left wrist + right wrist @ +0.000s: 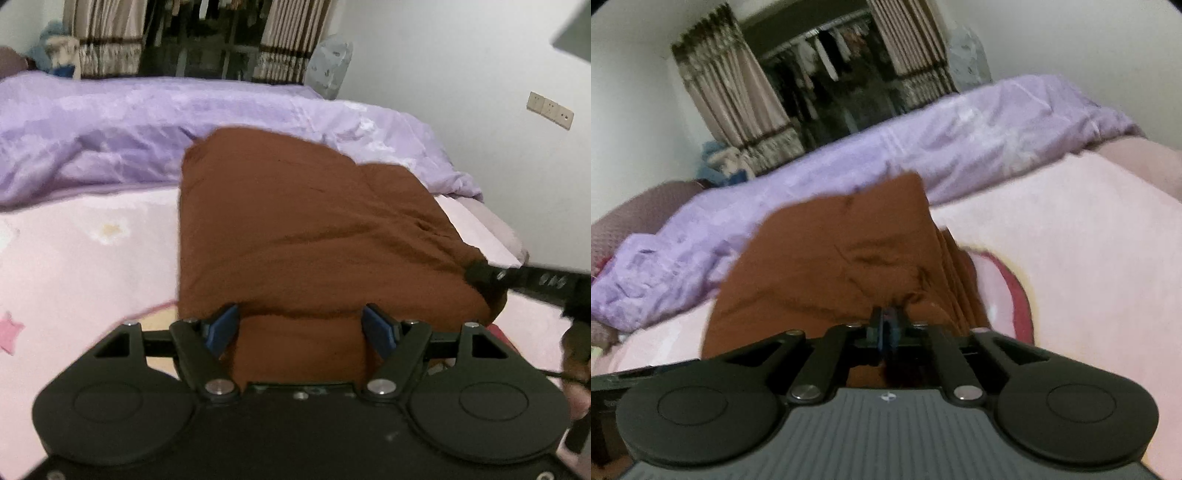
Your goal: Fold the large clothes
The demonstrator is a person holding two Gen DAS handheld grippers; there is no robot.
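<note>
1. Brown garment [314, 229] lies in a folded heap on the pink bed sheet [85, 266]. Its far end reaches the purple quilt [110, 125], which is bunched along the far edge of the bed.
2. Left gripper [300, 326]: blue-padded fingers [221, 328] stand wide apart. The near edge of the garment lies between them, and neither pad presses it.
3. Right gripper [887, 326]: fingers are drawn together, pinching a bunched fold at the garment's near edge. Cloth puckers right at the tips.
4. In the left wrist view the right gripper [480, 275] comes in from the right-hand side, its tip buried in the garment's right corner.
5. In the right wrist view the garment [831, 258] shows stacked layer edges down its right flank, with a red curved mark on the sheet [1071, 258] just beside them.
6. Sheet carries pink star prints [9, 332] toward the left edge.
7. Beyond the bed: striped curtains [107, 37] on either side of a dark opening with hanging clothes [827, 62]. A wall socket plate [550, 110] sits on the right wall.
8. Both views are slightly motion-blurred.
</note>
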